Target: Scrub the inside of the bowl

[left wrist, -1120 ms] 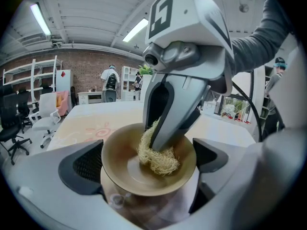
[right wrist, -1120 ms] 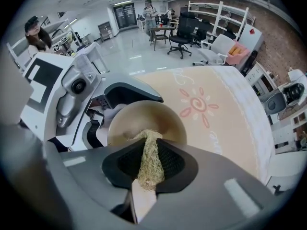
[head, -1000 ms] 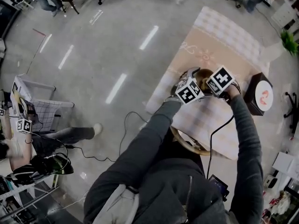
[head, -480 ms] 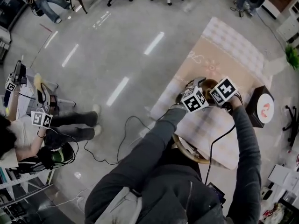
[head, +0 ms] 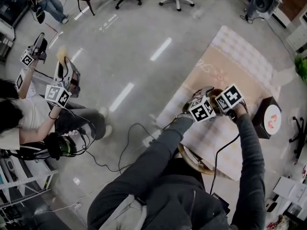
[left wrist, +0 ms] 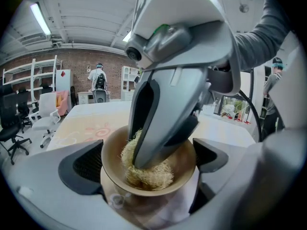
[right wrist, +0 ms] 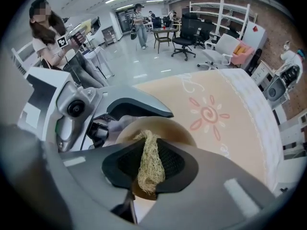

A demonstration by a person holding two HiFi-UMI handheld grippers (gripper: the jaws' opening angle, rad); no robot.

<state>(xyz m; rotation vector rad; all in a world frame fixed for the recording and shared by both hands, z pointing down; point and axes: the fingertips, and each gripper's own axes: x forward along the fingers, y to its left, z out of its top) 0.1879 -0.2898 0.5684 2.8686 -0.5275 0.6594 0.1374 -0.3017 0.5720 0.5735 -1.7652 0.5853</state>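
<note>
A tan bowl [left wrist: 112, 169] sits between the two pads of my left gripper [left wrist: 148, 161], which is shut on its rim above the beige tablecloth [left wrist: 86, 128]. My right gripper [left wrist: 144, 163] reaches down into the bowl from above. It is shut on a straw-coloured fibre scrubber [right wrist: 149, 169], and the scrubber [left wrist: 165, 174] presses against the bowl's inner wall. In the right gripper view the bowl [right wrist: 168, 127] shows just behind the right gripper [right wrist: 149, 166]. From the head view both marker cubes crowd over the bowl [head: 214, 94], with the left gripper [head: 201, 108] beside the right gripper [head: 229, 98].
A second wooden dish [head: 192, 163] lies at the table's near edge, by my body. A dark box with a white round top [head: 268, 117] stands right of the table. A seated person [head: 33, 114] with marker cubes is on the left. Cables [head: 129, 143] trail on the floor.
Both grippers stay together at the bowl with only small shifts. The person at the left has raised their hands and devices higher.
</note>
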